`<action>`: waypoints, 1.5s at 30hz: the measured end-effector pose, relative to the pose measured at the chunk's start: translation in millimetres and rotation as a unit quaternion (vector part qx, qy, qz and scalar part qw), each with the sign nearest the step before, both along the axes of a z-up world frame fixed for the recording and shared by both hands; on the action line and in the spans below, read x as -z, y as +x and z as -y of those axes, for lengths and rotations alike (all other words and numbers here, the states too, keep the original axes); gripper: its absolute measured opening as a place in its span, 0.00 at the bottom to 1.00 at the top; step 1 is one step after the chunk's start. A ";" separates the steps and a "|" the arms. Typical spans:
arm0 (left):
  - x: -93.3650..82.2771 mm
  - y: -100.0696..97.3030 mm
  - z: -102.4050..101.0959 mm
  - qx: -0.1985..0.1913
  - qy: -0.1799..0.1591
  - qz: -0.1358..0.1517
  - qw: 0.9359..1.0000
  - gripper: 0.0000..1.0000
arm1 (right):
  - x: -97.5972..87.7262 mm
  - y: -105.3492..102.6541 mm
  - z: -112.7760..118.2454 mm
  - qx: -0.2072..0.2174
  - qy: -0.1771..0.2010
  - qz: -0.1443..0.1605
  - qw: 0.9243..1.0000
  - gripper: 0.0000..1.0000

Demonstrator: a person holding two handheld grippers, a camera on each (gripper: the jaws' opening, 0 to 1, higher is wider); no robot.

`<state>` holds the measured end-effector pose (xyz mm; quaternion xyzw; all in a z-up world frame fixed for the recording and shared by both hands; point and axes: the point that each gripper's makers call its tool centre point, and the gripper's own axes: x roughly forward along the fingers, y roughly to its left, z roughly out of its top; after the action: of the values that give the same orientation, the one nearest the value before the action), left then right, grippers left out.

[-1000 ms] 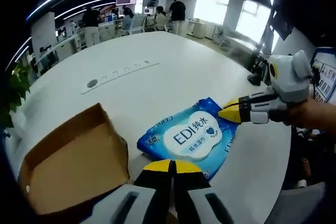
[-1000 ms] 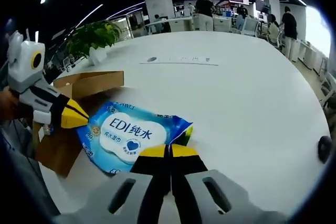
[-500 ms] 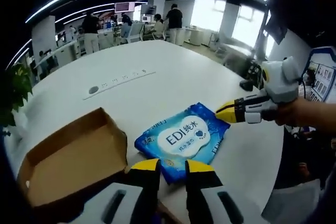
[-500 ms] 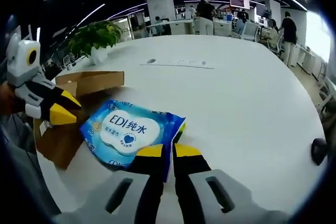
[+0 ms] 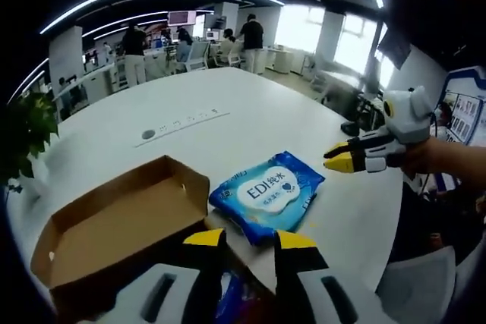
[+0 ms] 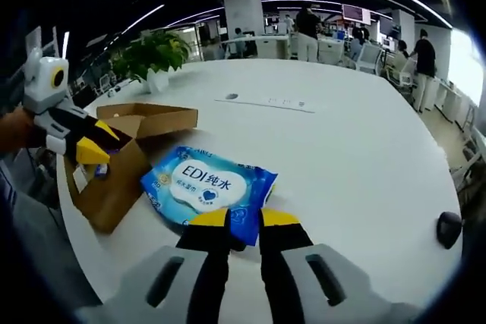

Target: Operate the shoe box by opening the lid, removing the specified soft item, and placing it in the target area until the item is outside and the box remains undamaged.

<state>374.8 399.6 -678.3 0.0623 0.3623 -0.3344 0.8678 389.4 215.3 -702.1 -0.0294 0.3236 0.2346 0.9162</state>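
Note:
A blue wet-wipes pack (image 5: pixel 267 193) (image 6: pixel 208 184) lies flat on the white table (image 5: pixel 228 100), beside the open brown cardboard shoe box (image 5: pixel 114 221) (image 6: pixel 114 176). My left gripper (image 5: pixel 249 244) is open, held just short of the pack's near edge, over the box's corner. In the right gripper view the left gripper (image 6: pixel 98 144) hovers over the box. My right gripper (image 6: pixel 243 221) is open too, its yellow tips just short of the pack's edge. It enters the left gripper view from the right (image 5: pixel 339 158), apart from the pack. Something blue (image 6: pixel 101 171) rests inside the box.
A potted plant (image 6: pixel 152 51) stands at the table's far edge behind the box. A socket strip (image 6: pixel 266 102) is set into the table top. A small black object (image 6: pixel 448 227) lies near the table's right edge. People stand by desks in the background.
Both grippers were shut at the pack's edges a second ago; both have opened and drawn back. The pack now lies free on the table.

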 end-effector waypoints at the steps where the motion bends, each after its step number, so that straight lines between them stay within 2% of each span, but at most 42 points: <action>1: -0.4 -0.5 -1.5 -0.001 0.000 0.001 1.000 0.27 | -1.2 -1.2 -0.6 -0.001 0.000 0.000 1.000 0.14; 7: -3.0 -8.5 -24.0 -0.003 0.008 0.006 1.000 0.30 | -15.4 -16.7 -11.6 -0.026 -0.002 -0.001 1.000 0.19; 11: -1.6 -15.6 -35.6 0.025 0.020 0.013 0.999 0.31 | -23.0 -24.8 -23.9 -0.051 -0.006 0.000 0.999 0.22; 15: 0.2 -21.8 -53.5 0.036 0.028 0.010 0.999 0.31 | -33.6 -31.4 -44.0 -0.079 -0.008 0.005 0.997 0.22; 18: 3.1 -24.2 -60.6 0.047 0.029 0.004 0.998 0.31 | -38.6 -32.0 -58.0 -0.095 -0.009 0.010 0.995 0.22; 24: 13.8 -30.8 -73.3 0.092 0.055 -0.010 0.994 0.31 | -45.9 -30.4 -89.9 -0.131 -0.007 0.020 0.991 0.22; 29: 21.2 -33.3 -76.8 0.126 0.075 -0.016 0.989 0.30 | -48.7 -29.3 -118.8 -0.162 0.000 0.026 0.986 0.22; 31: 25.7 -34.5 -77.5 0.148 0.092 -0.017 0.984 0.30 | -48.2 -29.2 -129.4 -0.178 -0.004 0.028 0.984 0.22; 35: 32.4 -35.9 -73.0 0.183 0.105 -0.019 0.977 0.29 | -47.4 -26.4 -147.8 -0.200 -0.003 0.032 0.979 0.21; 38: 37.3 -38.0 -65.7 0.215 0.105 -0.025 0.971 0.29 | -47.3 -23.0 -164.8 -0.219 -0.003 0.037 0.975 0.19; 41: 41.9 -35.6 -63.1 0.225 0.112 -0.029 0.968 0.28 | -44.4 -20.6 -179.6 -0.233 0.000 0.035 0.972 0.18; 45: 43.8 -32.0 -61.3 0.227 0.115 -0.029 0.967 0.27 | -35.8 -19.4 -197.4 -0.254 -0.007 0.030 0.967 0.18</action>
<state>342.7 460.9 -722.1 0.2331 0.3997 -0.4805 0.7450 370.0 412.7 -666.3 -0.1237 0.2793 0.4561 0.8359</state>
